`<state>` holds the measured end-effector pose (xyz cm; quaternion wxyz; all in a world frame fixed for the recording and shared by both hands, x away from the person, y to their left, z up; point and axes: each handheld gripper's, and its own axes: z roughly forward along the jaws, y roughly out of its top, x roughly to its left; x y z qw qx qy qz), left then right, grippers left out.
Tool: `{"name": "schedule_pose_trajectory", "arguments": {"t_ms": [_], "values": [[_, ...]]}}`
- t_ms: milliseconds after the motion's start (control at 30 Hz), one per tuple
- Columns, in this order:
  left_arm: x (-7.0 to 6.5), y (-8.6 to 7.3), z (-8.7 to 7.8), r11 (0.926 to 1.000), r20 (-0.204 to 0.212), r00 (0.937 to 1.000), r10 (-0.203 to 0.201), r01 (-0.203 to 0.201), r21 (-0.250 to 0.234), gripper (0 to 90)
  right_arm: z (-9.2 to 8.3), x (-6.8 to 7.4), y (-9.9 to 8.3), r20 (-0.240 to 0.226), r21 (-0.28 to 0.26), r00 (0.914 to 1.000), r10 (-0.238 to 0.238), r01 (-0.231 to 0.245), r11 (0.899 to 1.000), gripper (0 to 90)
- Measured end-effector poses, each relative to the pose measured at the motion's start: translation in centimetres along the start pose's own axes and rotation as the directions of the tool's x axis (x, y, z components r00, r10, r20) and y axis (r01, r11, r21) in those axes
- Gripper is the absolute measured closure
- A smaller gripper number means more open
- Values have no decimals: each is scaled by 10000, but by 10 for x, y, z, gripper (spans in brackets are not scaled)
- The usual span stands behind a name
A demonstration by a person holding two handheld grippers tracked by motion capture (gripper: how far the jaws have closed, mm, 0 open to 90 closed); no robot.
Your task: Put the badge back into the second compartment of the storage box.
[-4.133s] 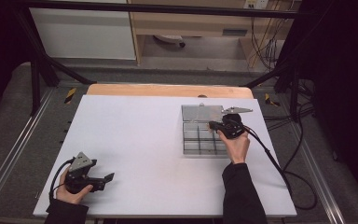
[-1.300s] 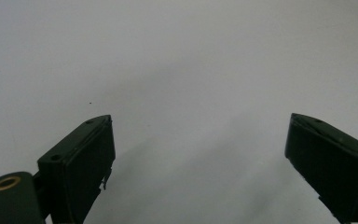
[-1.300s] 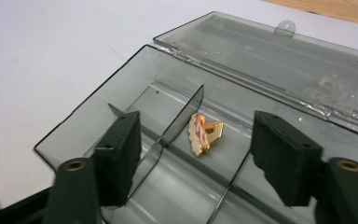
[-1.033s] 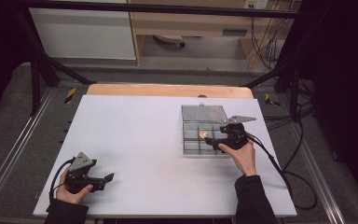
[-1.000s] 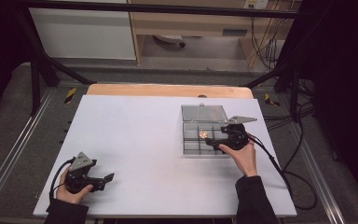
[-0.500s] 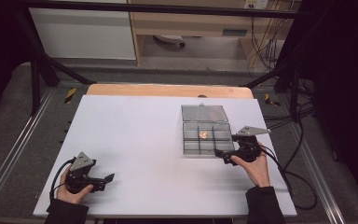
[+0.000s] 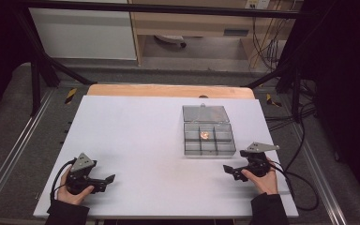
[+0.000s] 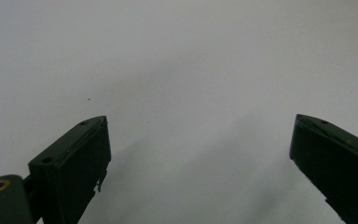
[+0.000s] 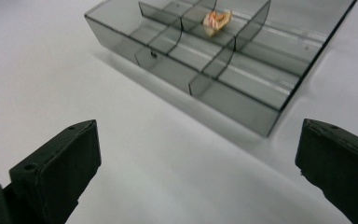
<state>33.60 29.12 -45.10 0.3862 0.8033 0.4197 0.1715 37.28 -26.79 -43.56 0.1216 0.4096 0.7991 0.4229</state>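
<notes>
Right gripper jaws wide, empty, near compartment box | orange piece sits in middle cell | left gripper wide, parked | best rest clear, box undisturbed

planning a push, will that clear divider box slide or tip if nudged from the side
The divider box looks low and wide, so it would likely slide rather than tip. The thin clear walls and single small orange piece suggest it is light, and the white table looks smooth.
</notes>
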Motion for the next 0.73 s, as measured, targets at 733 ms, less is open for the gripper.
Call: {"name": "schedule_pose_trajectory", "arguments": {"t_ms": [733], "values": [[-1, 0, 0, 10000, 89, 9999, 75, -75, -6, 55, -13, -6, -39, -36, 282, 9999, 154, -153, 9995, 7]]}}
